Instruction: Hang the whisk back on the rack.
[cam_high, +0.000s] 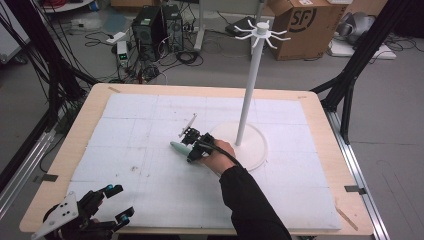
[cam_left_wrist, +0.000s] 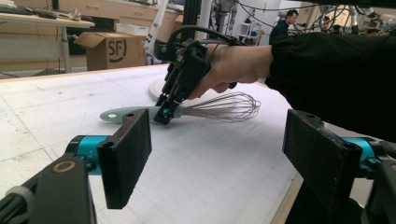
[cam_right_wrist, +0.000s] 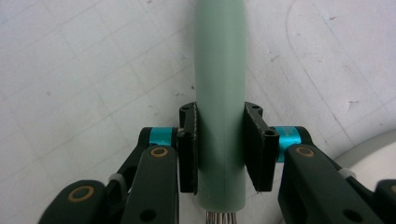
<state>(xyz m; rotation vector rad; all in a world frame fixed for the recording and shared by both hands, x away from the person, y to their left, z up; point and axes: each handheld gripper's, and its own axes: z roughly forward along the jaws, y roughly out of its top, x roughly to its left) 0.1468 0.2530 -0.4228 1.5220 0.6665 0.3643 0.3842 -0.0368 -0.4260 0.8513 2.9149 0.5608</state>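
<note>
Right gripper view: whisk handle (cam_right_wrist: 219, 93) between tool (cam_right_wrist: 219, 149) jaws.

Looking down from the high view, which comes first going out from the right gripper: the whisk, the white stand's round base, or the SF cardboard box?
1. Whisk: clamped in the right gripper.
2. Stand's round base: just to its right on the table.
3. SF cardboard box: on the floor beyond the table, far right.

My high view looks forward and down over the whole table (cam_high: 310, 107). My left gripper view sits low, facing across it toward the whisk (cam_left_wrist: 187, 111); my right gripper view looks close down onto that whisk's handle.
</note>
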